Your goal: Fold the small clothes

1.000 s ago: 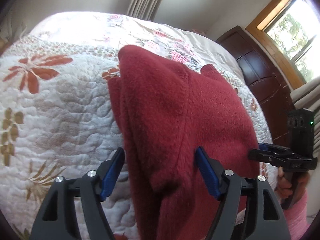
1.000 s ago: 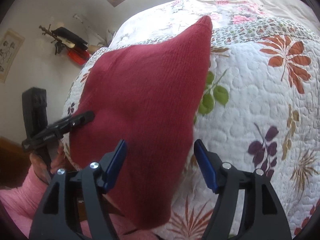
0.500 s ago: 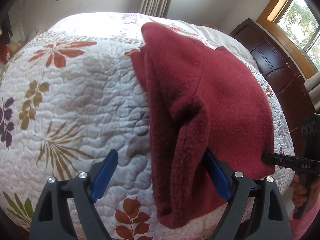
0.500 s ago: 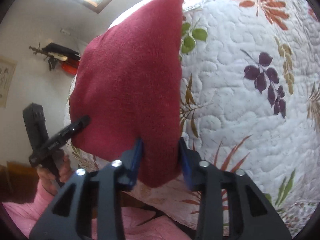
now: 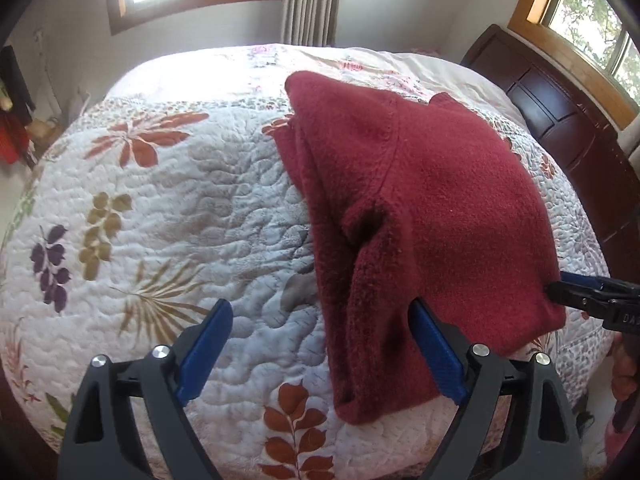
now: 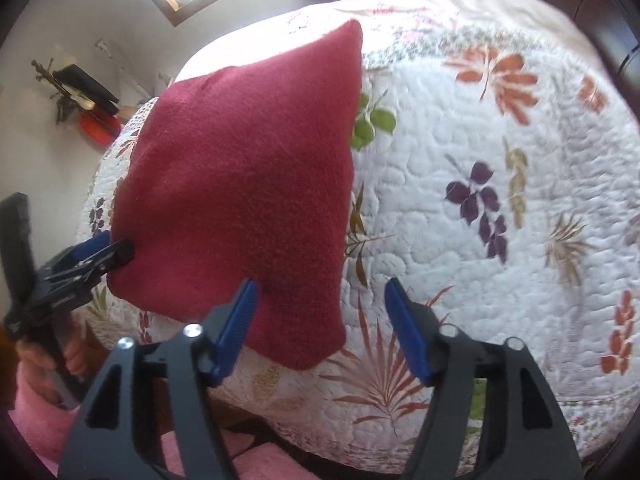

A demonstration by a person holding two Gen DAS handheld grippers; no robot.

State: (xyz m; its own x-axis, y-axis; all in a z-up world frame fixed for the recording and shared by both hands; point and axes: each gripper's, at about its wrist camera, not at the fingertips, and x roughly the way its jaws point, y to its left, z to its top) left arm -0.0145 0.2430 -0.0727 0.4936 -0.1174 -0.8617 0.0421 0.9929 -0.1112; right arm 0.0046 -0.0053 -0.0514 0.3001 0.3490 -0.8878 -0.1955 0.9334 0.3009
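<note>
Right tongs (image 6: pixel 320 320): just let go, spread wide over the red fleece garment (image 6: pixel 248 184), lower centre.
Left tongs (image 5: pixel 320 344): wide apart too, gripping nothing.
Meaning: fold laid on the bed (image 5: pixel 160 220).

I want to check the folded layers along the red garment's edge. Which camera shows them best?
The left wrist view: the red garment shows stacked layers along its left edge, a seam and a pucker by the open left gripper. The right wrist view shows only a smooth top face, its near corner between the open right gripper fingers.
</note>
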